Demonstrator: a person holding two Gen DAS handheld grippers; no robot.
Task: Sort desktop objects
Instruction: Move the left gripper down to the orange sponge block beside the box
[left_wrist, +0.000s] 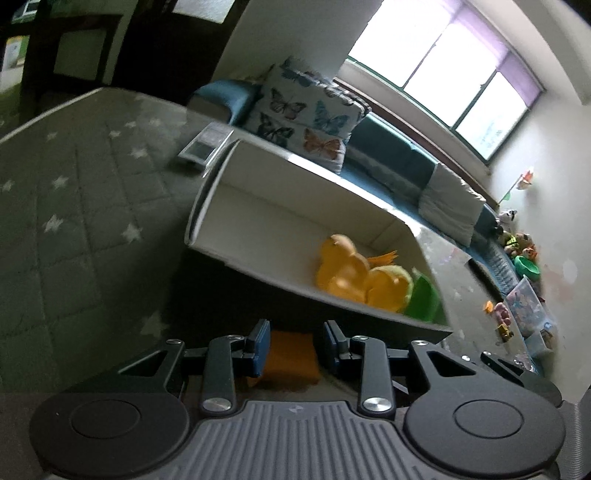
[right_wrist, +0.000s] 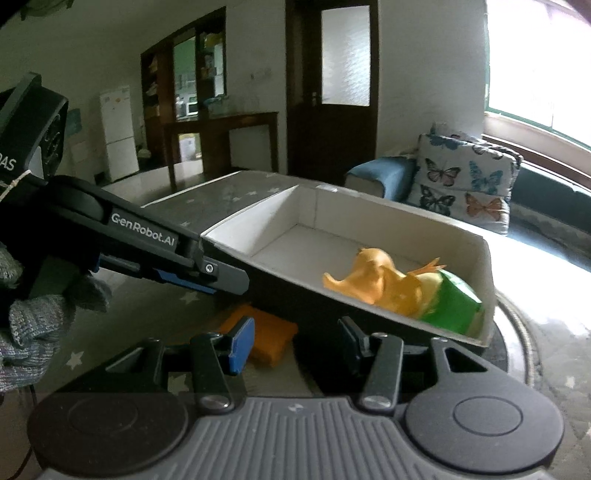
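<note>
A white-lined box (left_wrist: 280, 206) is tilted up off the star-patterned table cover, also in the right wrist view (right_wrist: 295, 214). Yellow duck toys (left_wrist: 351, 273) and a green toy (left_wrist: 423, 297) have slid to its low end, also in the right wrist view: ducks (right_wrist: 373, 280), green toy (right_wrist: 450, 304). An orange block (left_wrist: 291, 356) lies on the cover under the box, between my left gripper's (left_wrist: 293, 341) open fingers. My right gripper (right_wrist: 295, 341) is open below the box's near edge, with the orange block (right_wrist: 267, 338) by its left finger. The left gripper (right_wrist: 199, 280) reaches under the box's left side.
A small framed card (left_wrist: 205, 146) stands on the table beyond the box. A blue sofa with a butterfly cushion (left_wrist: 303, 118) runs under the window. Toys and a clear bin (left_wrist: 524, 299) sit at the far right. A dark door (right_wrist: 332, 85) and cabinet stand behind.
</note>
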